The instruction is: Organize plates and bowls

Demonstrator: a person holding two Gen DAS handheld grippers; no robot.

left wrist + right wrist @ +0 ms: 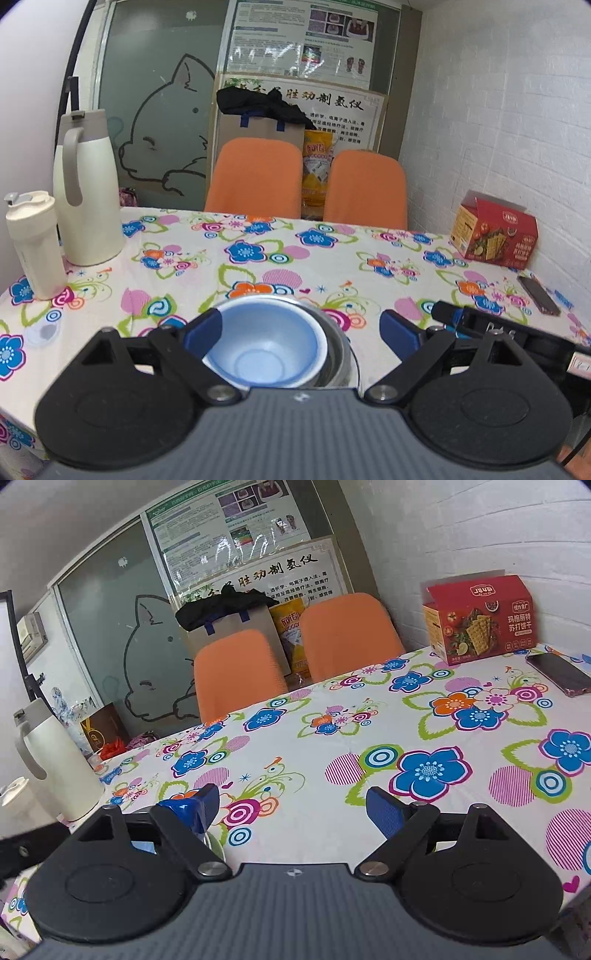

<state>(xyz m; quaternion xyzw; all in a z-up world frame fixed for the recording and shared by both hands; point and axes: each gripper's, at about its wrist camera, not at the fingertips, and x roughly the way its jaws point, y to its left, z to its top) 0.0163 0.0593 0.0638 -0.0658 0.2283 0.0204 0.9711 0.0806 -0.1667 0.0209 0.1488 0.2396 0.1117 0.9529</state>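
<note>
In the left wrist view a light blue bowl [266, 343] sits nested inside a shiny metal bowl [338, 350] on the flowered tablecloth [258, 258]. My left gripper [301, 330] is open around them. Its left finger [203, 328] covers the blue bowl's left rim, and its right finger [397, 332] stands apart to the right of the metal bowl. The black frame of my right gripper [491, 332] reaches in from the right, beside the bowls. In the right wrist view my right gripper [295, 808] is open, with only tablecloth [332, 738] between its fingers.
A tall white jug [86, 192] and a white tumbler [33, 243] stand at the table's left. At the right, by the wall, sit a red cracker box [495, 236] [480, 620] and a phone [539, 295] [557, 674]. Two orange chairs [255, 177] stand behind the far edge.
</note>
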